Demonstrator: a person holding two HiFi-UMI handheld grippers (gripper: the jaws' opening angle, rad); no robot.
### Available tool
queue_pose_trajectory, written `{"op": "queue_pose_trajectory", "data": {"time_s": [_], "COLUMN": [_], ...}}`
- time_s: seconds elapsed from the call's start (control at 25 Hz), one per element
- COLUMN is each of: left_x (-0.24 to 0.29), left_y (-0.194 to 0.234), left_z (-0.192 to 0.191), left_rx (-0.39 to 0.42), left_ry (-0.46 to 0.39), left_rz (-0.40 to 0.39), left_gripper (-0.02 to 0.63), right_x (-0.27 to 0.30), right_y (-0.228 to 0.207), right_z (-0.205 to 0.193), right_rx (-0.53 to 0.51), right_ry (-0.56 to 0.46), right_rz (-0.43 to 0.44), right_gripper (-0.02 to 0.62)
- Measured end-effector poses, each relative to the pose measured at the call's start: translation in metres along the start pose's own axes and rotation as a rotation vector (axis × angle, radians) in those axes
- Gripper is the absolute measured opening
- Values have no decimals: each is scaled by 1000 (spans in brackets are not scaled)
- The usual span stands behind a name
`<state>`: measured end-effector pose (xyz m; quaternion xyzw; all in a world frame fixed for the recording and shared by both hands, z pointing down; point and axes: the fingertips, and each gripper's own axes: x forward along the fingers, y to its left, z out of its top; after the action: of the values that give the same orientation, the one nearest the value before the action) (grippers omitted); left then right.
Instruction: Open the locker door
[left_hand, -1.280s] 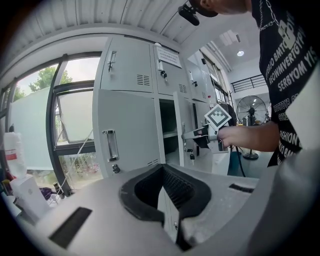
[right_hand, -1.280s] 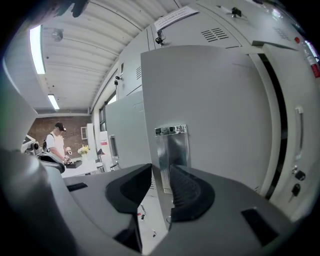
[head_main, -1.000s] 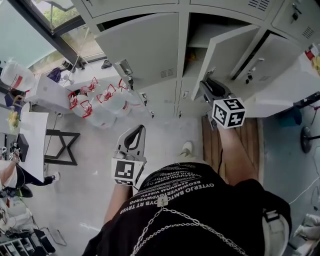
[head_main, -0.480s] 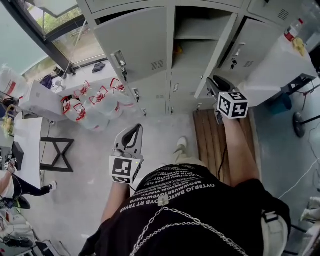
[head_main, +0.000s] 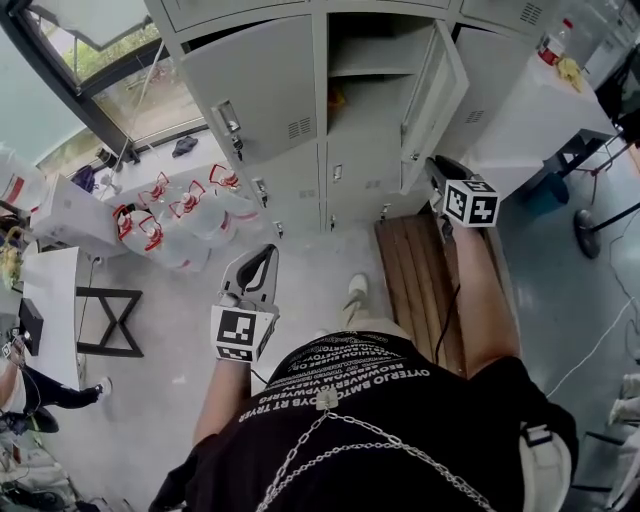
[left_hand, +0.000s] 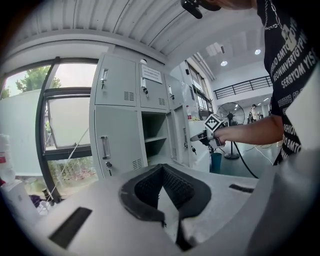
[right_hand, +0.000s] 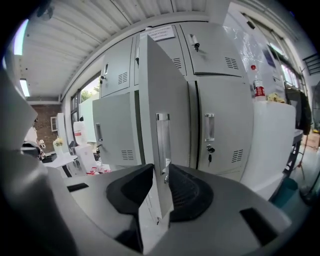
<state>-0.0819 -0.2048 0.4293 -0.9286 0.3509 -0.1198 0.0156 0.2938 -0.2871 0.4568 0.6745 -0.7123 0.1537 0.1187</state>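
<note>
1. Reaching forward with the right tongs (head_main: 437, 165) to the locker door (head_main: 430, 90), wide open from its shelved compartment (head_main: 365, 70) and turned edge-on toward the person.
2. Closing those tongs about the door's free edge, at the foot of the upright handle (right_hand: 162, 135): jaws a little apart, thin metal edge between them, pads not clamped on it.
3. Holding the left tongs (head_main: 267, 252) low over the pale floor (head_main: 320, 260), well apart from the door and off to its left, tips together and nothing inside, marker cube turned up toward the head camera.
4. Standing beside wooden boards (head_main: 410, 270) below the right arm, with a second grey door (head_main: 265, 85) open on the neighbouring locker and water jugs (head_main: 185, 215) clustered near the window (head_main: 140, 95).
</note>
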Motion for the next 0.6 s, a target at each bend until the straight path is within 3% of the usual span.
{"op": "queue_pose_trajectory", "data": {"time_s": [0.2,0.32,0.4,0.6], "left_x": [1,1,-2,-12], "left_y": [1,-2,-6,-16], "left_z": [14,30,47,76], "left_rx": [13,-6,-9,14], "left_ry": [-28,-56,-86,-133], "left_rz": [8,-7,-23,-39], "left_gripper": [3,3,3,3], "right_x": [-21,-49,-73,-121], "right_y": [3,37,69,134], "right_z": [1,8,16,29], "right_rx": [27,10,-23,-115], "right_ry": [-32,-89,-129,-214], "right_rz": [-4,58,119,184], "right_gripper": [91,66,-3,-3]}}
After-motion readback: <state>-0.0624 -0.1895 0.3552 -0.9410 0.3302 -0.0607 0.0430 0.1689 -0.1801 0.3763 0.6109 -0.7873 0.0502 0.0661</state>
